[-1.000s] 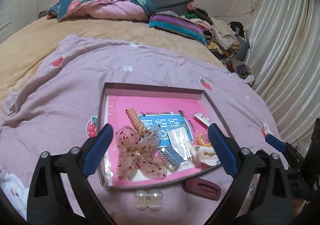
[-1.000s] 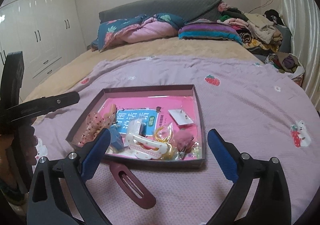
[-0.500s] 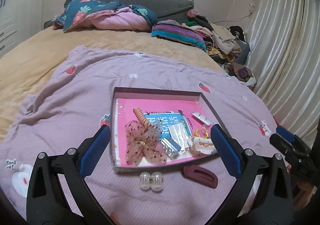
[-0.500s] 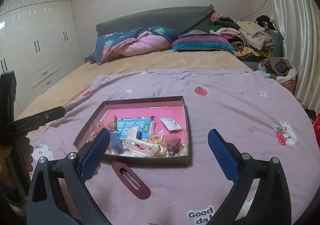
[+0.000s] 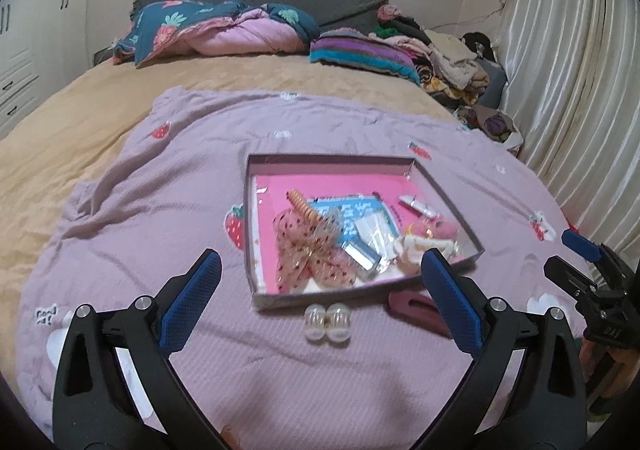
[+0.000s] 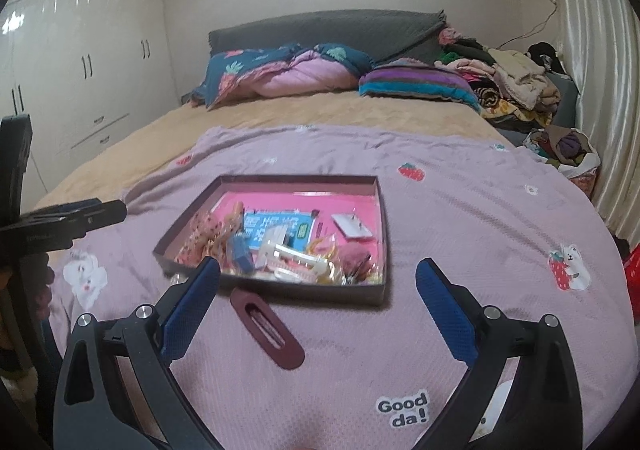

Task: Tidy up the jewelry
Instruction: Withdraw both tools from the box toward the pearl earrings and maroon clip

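Observation:
A shallow box (image 5: 328,159) with a pink floor lies on the lilac blanket; it also shows in the right wrist view (image 6: 382,218). It holds a spotted pink bow (image 5: 308,250), a spiral hair tie (image 5: 300,202), small packets and a white claw clip (image 6: 296,262). A pair of pearly beads (image 5: 328,322) and a maroon hair clip (image 6: 266,328) lie on the blanket in front of the box. My left gripper (image 5: 320,306) is open and empty, above the beads. My right gripper (image 6: 318,308) is open and empty, above the maroon clip.
The lilac blanket (image 5: 160,186) covers a tan bed (image 5: 100,98). Pillows, a quilt (image 6: 288,70) and piled clothes (image 6: 516,86) lie at the head. White wardrobes (image 6: 80,82) stand left, a curtain (image 5: 580,90) right.
Both grippers have pulled back and up from the box, so it looks smaller and farther away. Both stay open and empty. The objects have not moved.

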